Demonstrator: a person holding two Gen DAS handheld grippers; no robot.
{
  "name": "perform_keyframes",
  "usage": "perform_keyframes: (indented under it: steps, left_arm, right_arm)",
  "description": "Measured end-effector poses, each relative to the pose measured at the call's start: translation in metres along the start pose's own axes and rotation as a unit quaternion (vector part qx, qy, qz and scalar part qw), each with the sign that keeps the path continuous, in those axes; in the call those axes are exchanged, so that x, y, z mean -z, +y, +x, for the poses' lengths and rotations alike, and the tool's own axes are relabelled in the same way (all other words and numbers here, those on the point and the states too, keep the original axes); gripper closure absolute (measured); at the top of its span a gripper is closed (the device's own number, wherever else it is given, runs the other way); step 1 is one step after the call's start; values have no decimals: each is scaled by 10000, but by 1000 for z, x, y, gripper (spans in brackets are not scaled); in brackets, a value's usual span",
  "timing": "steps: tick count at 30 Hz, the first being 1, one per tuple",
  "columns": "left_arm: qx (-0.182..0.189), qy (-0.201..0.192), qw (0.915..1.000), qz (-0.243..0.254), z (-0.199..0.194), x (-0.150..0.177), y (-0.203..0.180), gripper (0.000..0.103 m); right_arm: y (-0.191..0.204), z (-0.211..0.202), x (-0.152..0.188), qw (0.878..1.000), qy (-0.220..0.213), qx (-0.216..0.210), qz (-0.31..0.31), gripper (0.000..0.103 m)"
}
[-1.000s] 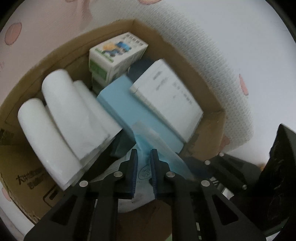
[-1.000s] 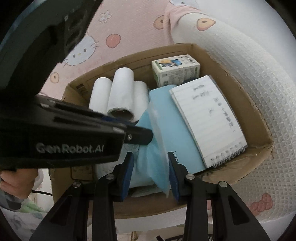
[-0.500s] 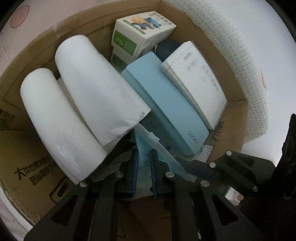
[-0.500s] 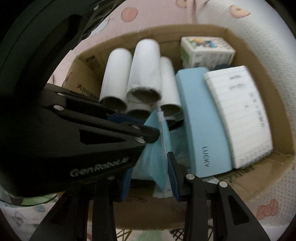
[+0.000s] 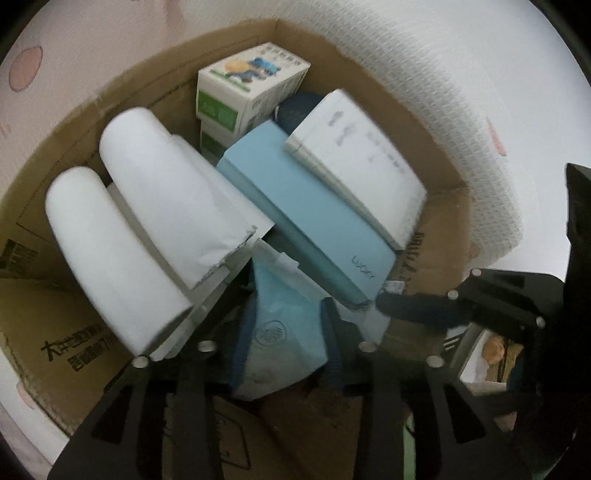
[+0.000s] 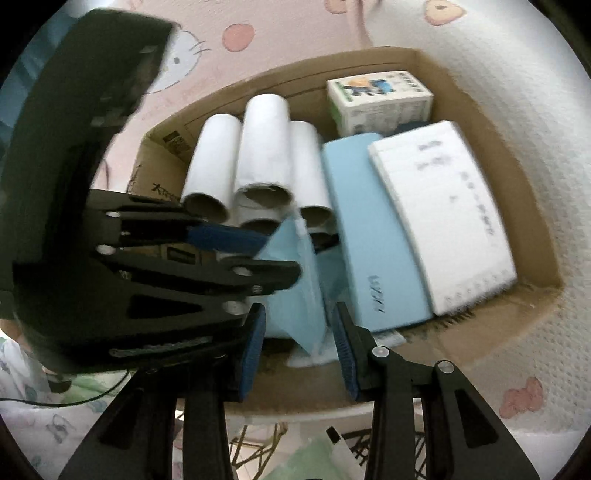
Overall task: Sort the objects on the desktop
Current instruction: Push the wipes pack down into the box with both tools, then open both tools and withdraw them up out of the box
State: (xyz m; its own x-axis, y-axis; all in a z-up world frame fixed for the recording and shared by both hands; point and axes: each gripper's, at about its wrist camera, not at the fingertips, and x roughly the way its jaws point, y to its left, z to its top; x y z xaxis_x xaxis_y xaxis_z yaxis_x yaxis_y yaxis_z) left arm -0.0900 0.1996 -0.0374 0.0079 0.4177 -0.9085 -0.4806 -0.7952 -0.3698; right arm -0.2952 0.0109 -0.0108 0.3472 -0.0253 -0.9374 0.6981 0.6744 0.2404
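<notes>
A light blue packet in clear wrap [image 5: 284, 325] stands at the near end of the cardboard box [image 5: 66, 332]. My left gripper [image 5: 286, 321] points down over it. Its jaws are opening, and the packet lies loose between the spread pads. In the right wrist view the left gripper [image 6: 273, 254] reaches in from the left beside the packet [image 6: 295, 291]. My right gripper [image 6: 299, 332] stands open at the box's near wall, with the packet's lower edge between its fingertips and a gap on the right side.
The box also holds several white paper rolls [image 6: 266, 147], a light blue case [image 6: 369, 229], a white spiral notebook [image 6: 439, 218] and a green-and-white carton [image 6: 380, 99]. A white quilted cushion [image 6: 517, 110] and pink patterned fabric [image 6: 207, 33] surround the box.
The left gripper's jaws, pinched on the blue packet before, have spread wide and let it go. The right gripper has shifted slightly and rolled, its finger gap unchanged.
</notes>
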Motion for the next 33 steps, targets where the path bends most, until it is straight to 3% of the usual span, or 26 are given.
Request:
perform_keyframes:
  steps: [5, 7, 8, 9, 10, 13, 15, 18, 19, 21, 25, 28, 31, 33]
  left_arm:
    - [-194, -363, 9991, -31, -22, 6, 3, 55]
    - [-214, -410, 9988, -146, -27, 9, 5, 73]
    - [-217, -397, 9988, -191, -28, 10, 6, 94]
    - [-154, -359, 9990, -210, -27, 5, 7, 97]
    - [-82, -317, 9992, -245, -27, 13, 7, 97]
    - [139, -119, 9981, -581, -19, 33, 18, 100]
    - [302, -11, 9966, -760, -8, 29, 22, 100]
    - [347, 68, 9953, -903, -2, 28, 16, 99]
    - [298, 97, 9952, -926, 0, 27, 14, 98]
    - [232, 180, 9951, -946, 5, 25, 10, 78]
    - [138, 289, 9939, -1052, 12, 21, 8, 76]
    - [-56, 494, 9921, -1156, 22, 19, 7, 94]
    - [-274, 890, 9875, -1270, 43, 20, 12, 99]
    - [-363, 941, 9852, -1389, 51, 22, 16, 101]
  right_arm:
    - [-16, -12, 0, 9998, -45, 170, 115, 69]
    - [-19, -16, -2, 9997, -141, 144, 123, 69]
    - [-18, -19, -2, 9996, -223, 144, 59, 70]
    - [-16, -20, -3, 9995, -287, 123, -46, 74]
    - [-15, -21, -6, 9994, -304, 51, -165, 87]
    - [-7, -18, -10, 9987, -236, -190, -412, 89]
    - [-3, -16, -12, 9989, -163, 43, -446, 89]
    - [-7, -21, -12, 9964, -41, 741, -401, 89]
    - [-9, -22, -13, 9949, -25, 930, -397, 89]
    - [-11, -23, -14, 9935, -9, 1060, -405, 89]
    - [-15, -30, -14, 9934, -37, 1059, -436, 89]
    - [-17, -32, -17, 9931, -81, 1108, -376, 89]
    - [-20, -32, -24, 9909, -140, 1297, -342, 89]
    - [-23, -36, -26, 9903, -180, 1334, -335, 89]
